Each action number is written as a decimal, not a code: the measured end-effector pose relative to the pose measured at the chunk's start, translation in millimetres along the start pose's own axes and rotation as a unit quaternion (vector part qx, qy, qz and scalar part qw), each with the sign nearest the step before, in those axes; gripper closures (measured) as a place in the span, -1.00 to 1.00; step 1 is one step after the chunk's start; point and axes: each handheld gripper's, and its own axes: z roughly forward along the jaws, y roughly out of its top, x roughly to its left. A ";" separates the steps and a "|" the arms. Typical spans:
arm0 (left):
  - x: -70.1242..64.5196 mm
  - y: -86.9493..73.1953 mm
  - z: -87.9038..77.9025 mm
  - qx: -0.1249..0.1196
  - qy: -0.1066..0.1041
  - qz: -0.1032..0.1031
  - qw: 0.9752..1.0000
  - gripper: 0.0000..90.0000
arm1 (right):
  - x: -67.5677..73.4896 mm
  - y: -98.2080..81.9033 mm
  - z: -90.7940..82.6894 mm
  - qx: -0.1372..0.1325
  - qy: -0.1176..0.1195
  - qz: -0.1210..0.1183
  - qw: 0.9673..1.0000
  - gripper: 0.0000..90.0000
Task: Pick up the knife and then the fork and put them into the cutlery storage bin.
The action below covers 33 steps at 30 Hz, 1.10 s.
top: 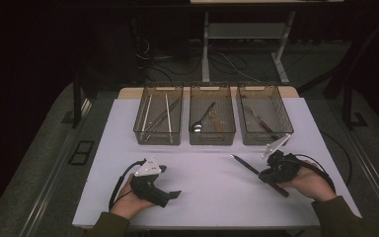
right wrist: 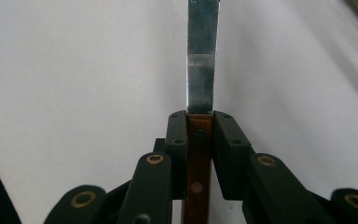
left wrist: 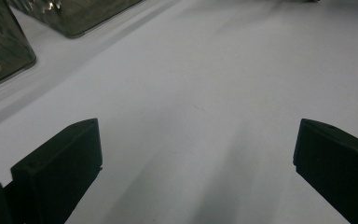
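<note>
High view first: we record a white rectangular tabletop (top: 202, 192) carrying three smoked-plastic mesh bins (top: 212, 120) in a row along its far edge, each holding utensils. We find the left gripper (left wrist: 193, 154) low over bare table at near left, jaws spread wide with nothing between them. The right gripper (right wrist: 200, 135) at near right pinches the wooden handle of a steel-bladed knife (right wrist: 202, 70), whose blade points toward the table centre.

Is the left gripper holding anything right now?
No, the left gripper has its jaws wide apart over the bare white table, with nothing between them.
</note>
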 end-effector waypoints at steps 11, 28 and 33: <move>-0.1 0.3 -0.3 -0.001 0.000 0.002 1.000 -1.00 | -14.5 -11.4 -15.1 -0.072 0.009 0.040 0.997 0.71; 0.1 0.4 -0.6 -0.002 0.000 0.003 1.000 -1.00 | -28.6 -22.1 -26.8 -0.166 0.002 0.081 0.983 0.71; -0.1 0.4 -0.5 -0.001 -0.001 0.002 1.000 -1.00 | -30.9 -24.5 -31.5 -0.190 -0.015 0.092 0.977 0.71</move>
